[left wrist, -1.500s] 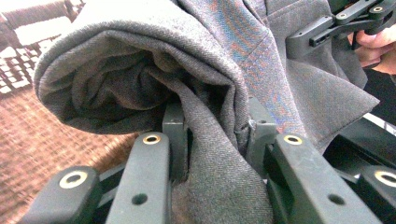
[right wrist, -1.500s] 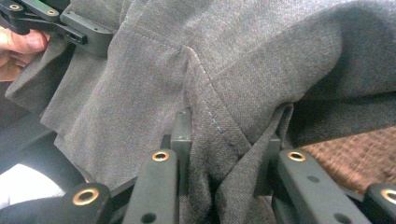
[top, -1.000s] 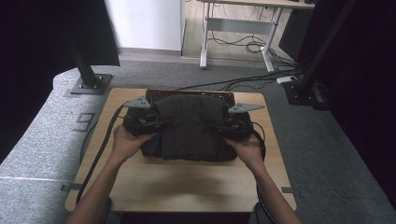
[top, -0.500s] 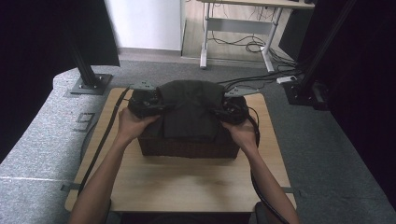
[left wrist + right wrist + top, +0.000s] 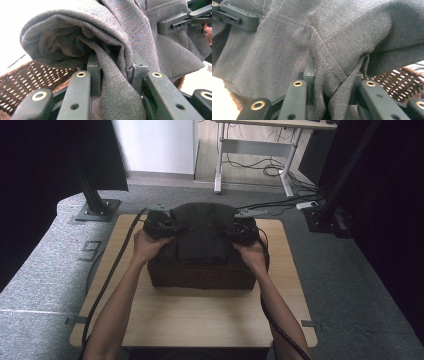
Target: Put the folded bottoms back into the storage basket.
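One grey folded garment (image 5: 202,232) over one brown woven basket (image 5: 200,274), two grippers, left gripper (image 5: 161,226) and right gripper (image 5: 243,231), flanking the basket, one wooden table (image 5: 200,315) beneath the basket

A mark like a "9" stands on the grey floor mat (image 5: 89,251)

both tools (image 5: 159,226) (image 5: 244,231) gripping garment (image 5: 202,230), over basket (image 5: 200,275)
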Motion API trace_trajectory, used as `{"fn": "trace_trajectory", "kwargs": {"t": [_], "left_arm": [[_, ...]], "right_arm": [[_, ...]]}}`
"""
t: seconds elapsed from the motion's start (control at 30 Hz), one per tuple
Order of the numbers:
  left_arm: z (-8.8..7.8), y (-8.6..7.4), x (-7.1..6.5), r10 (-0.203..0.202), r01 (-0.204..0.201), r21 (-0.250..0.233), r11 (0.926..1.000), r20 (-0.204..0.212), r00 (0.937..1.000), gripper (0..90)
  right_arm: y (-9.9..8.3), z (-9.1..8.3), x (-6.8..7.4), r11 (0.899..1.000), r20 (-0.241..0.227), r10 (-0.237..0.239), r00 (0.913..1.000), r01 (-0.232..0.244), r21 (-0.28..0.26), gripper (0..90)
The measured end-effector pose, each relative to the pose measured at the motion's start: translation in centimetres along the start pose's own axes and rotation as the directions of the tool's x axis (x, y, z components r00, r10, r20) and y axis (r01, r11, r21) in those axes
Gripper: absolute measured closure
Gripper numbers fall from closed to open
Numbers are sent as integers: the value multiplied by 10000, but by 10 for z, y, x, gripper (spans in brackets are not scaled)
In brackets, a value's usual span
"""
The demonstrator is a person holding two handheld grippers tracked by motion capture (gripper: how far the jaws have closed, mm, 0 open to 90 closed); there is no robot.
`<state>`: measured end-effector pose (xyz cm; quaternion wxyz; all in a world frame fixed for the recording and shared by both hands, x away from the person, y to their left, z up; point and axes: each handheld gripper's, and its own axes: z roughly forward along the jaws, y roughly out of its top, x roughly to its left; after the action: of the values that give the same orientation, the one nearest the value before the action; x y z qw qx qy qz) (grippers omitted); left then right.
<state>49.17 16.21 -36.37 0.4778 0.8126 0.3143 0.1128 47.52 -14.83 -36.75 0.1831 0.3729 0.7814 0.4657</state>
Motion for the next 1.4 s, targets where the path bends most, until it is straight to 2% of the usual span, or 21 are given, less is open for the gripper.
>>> {"fn": "trace_trajectory", "kwargs": {"t": [0.17, 0.27, 0.37, 0.57, 0.73, 0.9, 1.1, 1.2, 1.23, 1.27, 1.33, 1.37, 1.4], "left_arm": [[14, -12, 10, -115, 118, 331, 9994, -102, 9999, 682], [22, -22, 15, -205, 215, 694, 9974, -148, 9997, 682], [25, -29, 18, -280, 297, 936, 9952, -202, 9994, 682], [25, -40, 23, -357, 423, 1614, 9860, -434, 9984, 681], [36, -43, 20, -319, 417, 2054, 9778, -510, 9982, 680], [58, -42, 11, -271, 357, 2347, 9714, -397, 9988, 678], [73, -39, 2, 22, 146, 2926, 9561, -571, 9984, 675], [72, -40, 4, -110, 347, 3134, 9490, -771, 9970, 670], [71, -40, 5, -62, 361, 3296, 9434, -914, 9958, 667], [71, -39, 5, -69, 432, 3370, 9405, -1083, 9941, 657], [72, -39, 5, 159, 398, 3717, 9275, -1456, 9892, 635], [73, -39, 5, 203, 435, 3781, 9248, -1631, 9864, 605], [75, -39, 5, 347, 487, 3976, 9163, -1998, 9792, 573]], "right_arm": [[-10, 18, -5, 9991, 33, 241, 9997, -242, 336, 691], [-17, 29, -6, 9974, -14, 359, 9994, -358, 634, 690], [-23, 39, -6, 9947, -118, 471, 9988, -458, 920, 690], [-29, 55, 1, 9884, -312, 566, 9979, -516, 1428, 689], [-33, 59, 1, 9780, -225, 677, 9975, -618, 1990, 687], [-40, 53, -11, 9686, 61, 809, 9967, -801, 2353, 685], [-44, 48, -20, 9531, 366, 1045, 9938, -1106, 2817, 681], [-44, 52, -20, 9484, 356, 1014, 9942, -1074, 2982, 675], [-44, 53, -19, 9479, 359, 978, 9946, -1041, 3010, 672], [-43, 55, -17, 9466, 370, 961, 9947, -1028, 3055, 668], [-41, 58, -16, 9432, 380, 922, 9950, -995, 3170, 659], [-40, 60, -15, 9386, 416, 969, 9944, -1052, 3286, 641], [-40, 61, -16, 9357, 467, 1003, 9939, -1101, 3352, 621]]}}
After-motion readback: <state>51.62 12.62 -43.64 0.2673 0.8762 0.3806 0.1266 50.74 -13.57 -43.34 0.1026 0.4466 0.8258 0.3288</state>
